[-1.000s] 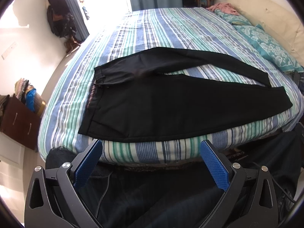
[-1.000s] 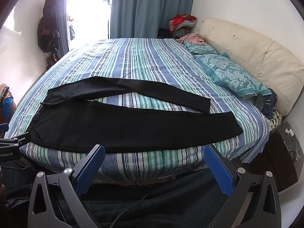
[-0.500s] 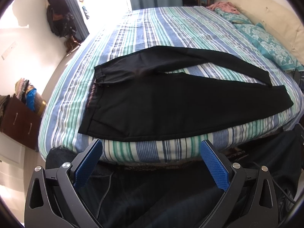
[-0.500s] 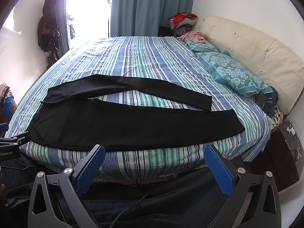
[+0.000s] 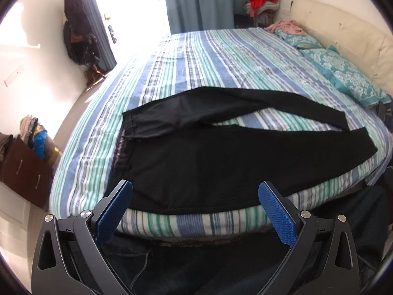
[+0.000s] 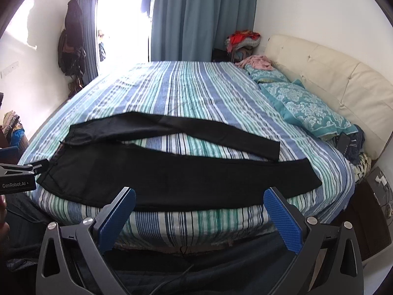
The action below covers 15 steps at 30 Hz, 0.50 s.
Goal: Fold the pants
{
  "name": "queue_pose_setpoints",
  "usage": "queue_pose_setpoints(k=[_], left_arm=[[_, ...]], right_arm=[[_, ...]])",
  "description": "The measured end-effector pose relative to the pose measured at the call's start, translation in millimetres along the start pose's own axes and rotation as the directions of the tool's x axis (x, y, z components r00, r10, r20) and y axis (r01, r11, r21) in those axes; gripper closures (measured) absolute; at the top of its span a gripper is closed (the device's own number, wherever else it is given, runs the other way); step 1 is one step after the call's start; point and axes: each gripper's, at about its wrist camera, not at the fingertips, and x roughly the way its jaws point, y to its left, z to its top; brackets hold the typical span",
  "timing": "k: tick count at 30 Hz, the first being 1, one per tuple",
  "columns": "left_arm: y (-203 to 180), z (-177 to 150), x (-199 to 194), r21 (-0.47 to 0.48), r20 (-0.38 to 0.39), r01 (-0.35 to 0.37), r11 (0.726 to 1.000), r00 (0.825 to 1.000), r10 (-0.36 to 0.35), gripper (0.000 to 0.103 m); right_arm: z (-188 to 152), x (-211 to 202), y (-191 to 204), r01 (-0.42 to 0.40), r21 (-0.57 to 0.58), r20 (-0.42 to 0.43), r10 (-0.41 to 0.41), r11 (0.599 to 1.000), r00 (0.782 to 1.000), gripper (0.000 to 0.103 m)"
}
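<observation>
Both grippers, left point(image 5: 195, 193) and right point(image 6: 199, 200), hover fingers spread, empty, before the pants point(image 6: 176, 177).

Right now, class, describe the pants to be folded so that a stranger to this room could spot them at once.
Find the big bed with the blue, green and white striped cover. Along its near edge lie the black pants, spread flat, waistband left, the two legs running right and splayed apart. They are the only plain black item on the bed; the teal patterned pillows and pink garment sit by the headboard.
</observation>
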Motion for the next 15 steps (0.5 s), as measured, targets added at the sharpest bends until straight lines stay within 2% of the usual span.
queue_pose_setpoints(k=[2, 3, 4, 5, 6, 7, 8, 10, 12, 14, 15], left_arm=[[1, 8, -4, -0.026, 0.034, 0.041, 0.999, 0.999, -0.040, 0.001], [1, 11, -5, -0.039, 0.046, 0.051, 0.998, 0.998, -0.049, 0.001], [1, 13, -5, -0.048, 0.049, 0.060, 0.997, 0.997, -0.058, 0.001], [0, 13, -3, -0.047, 0.042, 0.071, 0.996, 0.997, -0.069, 0.001], [-1, 13, 0, -0.039, 0.024, 0.081, 0.996, 0.996, -0.080, 0.001], [-3, 12, 4, -0.029, 0.004, 0.088, 0.996, 0.996, -0.088, 0.001], [-3, 9, 9, -0.021, -0.014, 0.090, 0.996, 0.996, -0.091, 0.001], [-3, 2, 17, -0.012, -0.045, 0.078, 0.997, 0.996, -0.078, 0.001], [-1, -5, 25, -0.015, -0.074, 0.059, 0.998, 0.995, -0.060, 0.001], [1, -10, 34, -0.029, -0.107, 0.055, 0.998, 0.993, -0.057, 0.001], [3, -12, 39, -0.041, -0.127, 0.056, 0.998, 0.990, -0.061, 0.001]], right_arm=[[5, -9, -7, -0.027, 0.036, 0.121, 0.022, 0.999, 0.992, 0.000], [5, -5, -11, -0.068, 0.062, 0.156, 0.057, 0.996, 0.986, 0.000], [5, 10, -17, -0.117, 0.099, 0.122, 0.104, 0.988, 0.987, 0.000], [5, 34, -23, -0.172, 0.139, 0.015, 0.172, 0.975, 0.985, 0.000], [2, 61, -30, -0.220, 0.189, -0.092, 0.241, 0.957, 0.966, 0.001], [-3, 81, -40, -0.243, 0.239, -0.150, 0.283, 0.940, 0.947, 0.003], [-8, 95, -51, -0.239, 0.267, -0.160, 0.288, 0.933, 0.944, 0.007], [-6, 115, -75, -0.183, 0.234, -0.143, 0.220, 0.955, 0.965, 0.007], [6, 134, -103, -0.111, 0.133, -0.085, 0.123, 0.985, 0.989, 0.007], [19, 167, -133, -0.056, 0.010, -0.075, 0.057, 0.998, 0.996, 0.007], [23, 189, -146, -0.041, -0.057, -0.104, 0.035, 0.998, 0.994, 0.009]])
